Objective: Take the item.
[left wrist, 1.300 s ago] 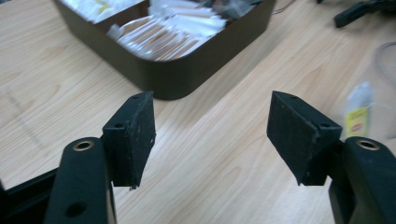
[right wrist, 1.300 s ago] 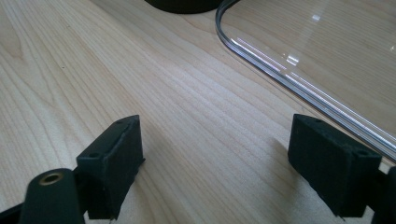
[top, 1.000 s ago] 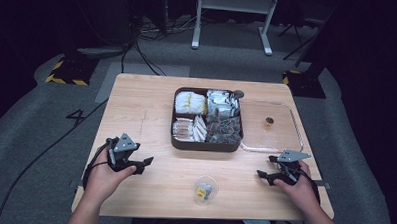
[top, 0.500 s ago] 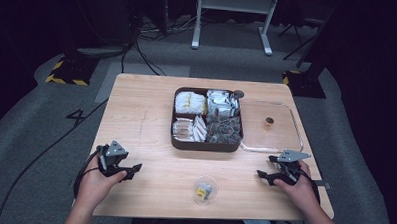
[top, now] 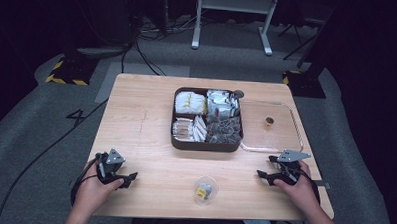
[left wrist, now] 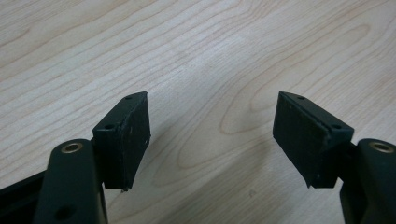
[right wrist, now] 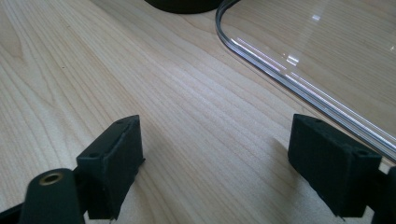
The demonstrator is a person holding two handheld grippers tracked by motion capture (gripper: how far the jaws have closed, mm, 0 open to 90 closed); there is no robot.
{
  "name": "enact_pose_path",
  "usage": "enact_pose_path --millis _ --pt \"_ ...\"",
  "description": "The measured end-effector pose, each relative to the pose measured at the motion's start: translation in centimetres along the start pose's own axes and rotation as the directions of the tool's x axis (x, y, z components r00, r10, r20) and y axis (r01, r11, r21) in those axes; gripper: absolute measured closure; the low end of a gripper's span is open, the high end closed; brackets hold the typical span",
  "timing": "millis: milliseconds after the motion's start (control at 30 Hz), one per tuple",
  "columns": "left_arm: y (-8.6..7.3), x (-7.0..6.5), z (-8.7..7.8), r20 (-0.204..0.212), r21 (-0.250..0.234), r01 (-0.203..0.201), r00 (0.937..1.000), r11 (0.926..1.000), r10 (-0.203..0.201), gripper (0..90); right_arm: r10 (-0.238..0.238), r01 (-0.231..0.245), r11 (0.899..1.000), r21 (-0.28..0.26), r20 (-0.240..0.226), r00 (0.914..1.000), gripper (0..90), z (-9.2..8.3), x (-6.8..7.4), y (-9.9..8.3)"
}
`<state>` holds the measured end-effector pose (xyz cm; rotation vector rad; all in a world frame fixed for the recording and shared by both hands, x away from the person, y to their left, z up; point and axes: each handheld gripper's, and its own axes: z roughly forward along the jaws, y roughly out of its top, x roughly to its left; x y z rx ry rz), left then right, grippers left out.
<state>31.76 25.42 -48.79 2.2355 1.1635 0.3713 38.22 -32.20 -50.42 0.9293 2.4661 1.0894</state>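
We see one small clear cup (top: pixel 204 189) with something yellow inside it, standing on the desk (top: pixel 146 125) near the front edge, between our two hands. It is see-through, round and low; what the yellow bit is we cannot tell.

From the cup, our left gripper (top: pixel 118 175) lies at about nine o'clock and our right gripper (top: pixel 269 176) at about three o'clock, both well apart from it. The left gripper's fingers (left wrist: pixel 126 135) stand wide apart over bare wood with nothing between them, and they have just been opening a little further. The right gripper's fingers (right wrist: pixel 114 158) are also spread, holding nothing.

At about twelve o'clock from the cup sits one dark tray (top: pixel 205 145) with four compartments of wrapped packets. Just beside it, at two o'clock from the cup, lies one clear lid (top: pixel 285 145) with one small brown knob (top: pixel 269 123) on it.
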Motion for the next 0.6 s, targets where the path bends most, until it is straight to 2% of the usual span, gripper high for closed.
enact_pose_path --millis 100,267,300,333,600 --pt "-0.3 0.0 0.3 0.001 0.004 -0.002 1.0 1.0 0.002 27.3 0.0 0.0 1.0 0.0 0.0 1.0 18.0 0.0 0.0 0.0" --pt "-0.8 0.3 0.8 0.003 -0.049 -0.018 0.9998 0.9987 0.018 19.8 0.0 0.0 1.0 0.0 0.0 1.0 18.0 0.0 0.0 0.0" --pt "-0.9 0.4 1.1 0.002 -0.073 -0.02 0.9998 0.9971 0.02 13.5 0.0 0.0 1.0 0.0 0.0 1.0 18.0 0.0 0.0 0.0" --pt "-1.1 0.5 1.3 0.004 -0.096 -0.016 0.9999 0.9953 0.017 13.5 0.0 0.0 1.0 0.0 0.0 1.0 18.0 0.0 0.0 0.0" --pt "-1.0 0.6 1.4 0.003 -0.093 -0.01 0.9999 0.9957 0.01 12.0 0.0 0.0 1.0 0.0 0.002 1.0 17.8 0.0 0.0 0.0"
